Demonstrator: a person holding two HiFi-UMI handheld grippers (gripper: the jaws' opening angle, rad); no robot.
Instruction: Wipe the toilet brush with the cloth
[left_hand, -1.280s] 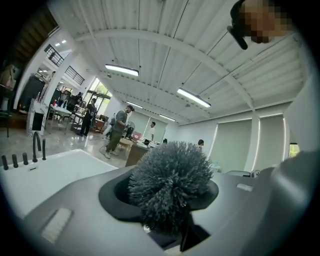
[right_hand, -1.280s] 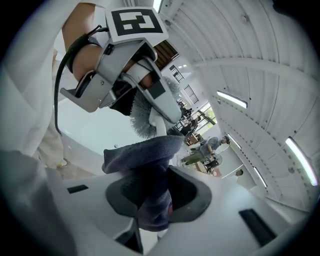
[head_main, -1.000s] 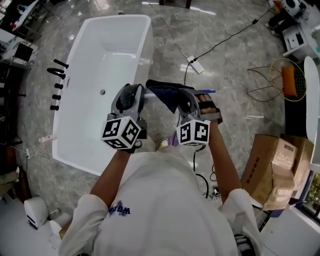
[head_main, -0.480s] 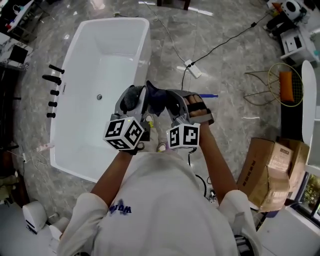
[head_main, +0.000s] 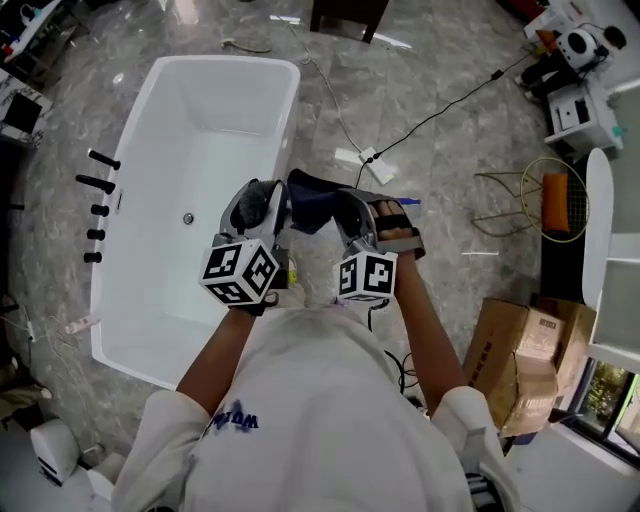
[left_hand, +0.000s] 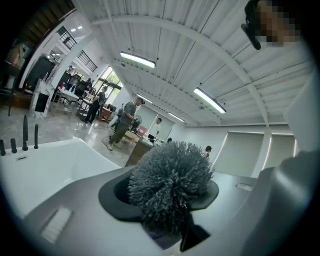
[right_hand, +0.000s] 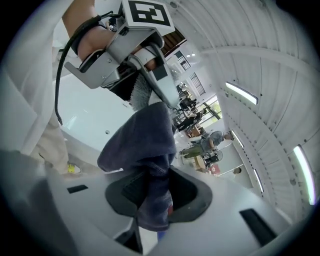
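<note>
Pulled the two tools closer vs a sec ago: left gripper (head_main: 262, 195) and right gripper (head_main: 350, 208) now just beside each other in front of the chest, w/ a narrower gap between their marker cubes. Shifted along the white rectangular bathtub (head_main: 210, 110) too, so tub and grey marble-look floor (head_main: 450, 230) sit differently in head view. Dragged in the dark blue-grey soft cloth (right_hand: 145, 145) as well: spread wider before, now bunched between both tools. Probably means cloth being brought onto the brush, i.e. wiping about to start or just starting. Can't confirm contact: in right gripper view the cloth's top fold only overlaps the left tool and bristles. Clamped in the left jaws: grey round-headed bristle toilet brush (left_hand: 172, 185), gripped just under the head as far as left gripper view shows, handle hidden below. Held off the floor, next to the tub's long side, in front of the person. Dense, spiky, fluffy-looking head, evenly grey, no obvious dirt or wet visible. Pinched in the right jaws: the cloth, one part hanging through the gap, the rest flopped up and over twd the brush. Limp and loose, so likely to slip round the bristles rather than press on them.
</note>
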